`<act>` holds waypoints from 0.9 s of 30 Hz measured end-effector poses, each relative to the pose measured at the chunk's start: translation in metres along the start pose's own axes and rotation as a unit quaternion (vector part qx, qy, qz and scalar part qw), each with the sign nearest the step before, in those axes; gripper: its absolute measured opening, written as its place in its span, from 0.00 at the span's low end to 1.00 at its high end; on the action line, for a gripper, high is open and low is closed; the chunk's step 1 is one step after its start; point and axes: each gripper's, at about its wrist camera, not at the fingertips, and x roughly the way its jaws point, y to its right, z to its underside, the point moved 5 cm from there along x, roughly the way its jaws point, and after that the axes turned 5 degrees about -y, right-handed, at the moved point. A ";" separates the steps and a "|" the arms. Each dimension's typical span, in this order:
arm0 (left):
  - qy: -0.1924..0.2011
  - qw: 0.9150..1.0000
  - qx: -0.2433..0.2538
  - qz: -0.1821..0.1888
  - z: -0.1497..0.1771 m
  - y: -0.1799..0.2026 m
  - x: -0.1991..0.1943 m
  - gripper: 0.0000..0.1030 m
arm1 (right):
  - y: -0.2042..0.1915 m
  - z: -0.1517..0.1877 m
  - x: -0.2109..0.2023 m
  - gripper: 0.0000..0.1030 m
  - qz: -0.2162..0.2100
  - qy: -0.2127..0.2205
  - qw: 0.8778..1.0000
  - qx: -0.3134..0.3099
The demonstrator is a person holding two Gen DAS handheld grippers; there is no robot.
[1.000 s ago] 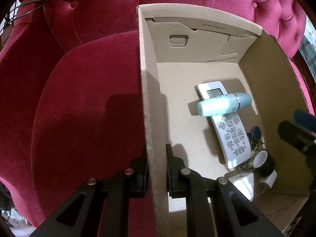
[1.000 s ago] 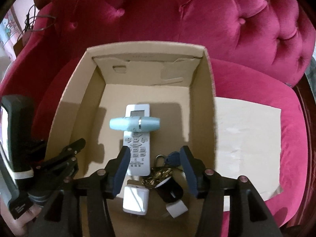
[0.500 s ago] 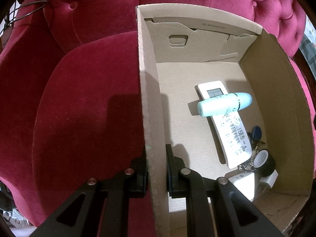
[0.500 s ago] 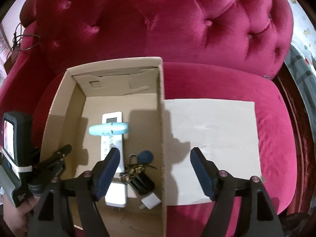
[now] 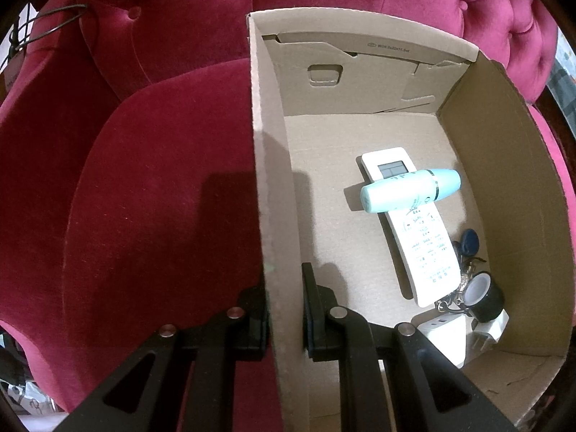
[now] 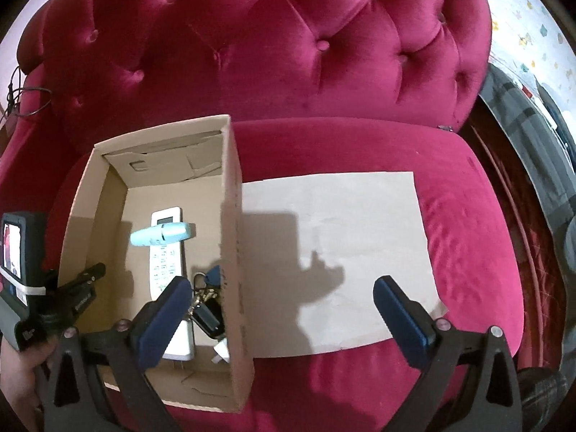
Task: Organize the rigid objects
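Pinching the box [image 5: 268, 216] wall in my left gripper [image 5: 284, 316], my empty right gripper [image 6: 280, 309] opening, I see remote [image 5: 414, 230], bottle [image 5: 406, 190], keys [image 6: 207, 288] and chargers [image 5: 446, 327] inside, paper [image 6: 360, 252] on the red sofa [image 6: 324, 54].

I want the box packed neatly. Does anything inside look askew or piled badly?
Yes. The pale blue bottle lies crosswise on top of the white remote in the cardboard box, and the keys, black tape roll and white chargers are heaped together in one near corner.

Left claw [image 5: 284, 309] clamps cardboard box [image 5: 264, 180] wall.
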 end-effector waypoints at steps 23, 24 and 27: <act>0.067 0.997 -0.025 -0.012 -0.004 0.011 -0.060 1.00 | 0.021 0.007 -0.011 1.00 -0.011 0.011 1.000 0.009; 0.073 0.997 -0.026 -0.013 -0.003 0.013 -0.066 1.00 | 0.022 0.007 -0.014 1.00 -0.011 0.013 1.000 0.010; 0.081 0.996 -0.031 -0.008 -0.001 0.018 -0.085 1.00 | 0.025 0.009 -0.022 1.00 -0.011 0.020 1.000 0.012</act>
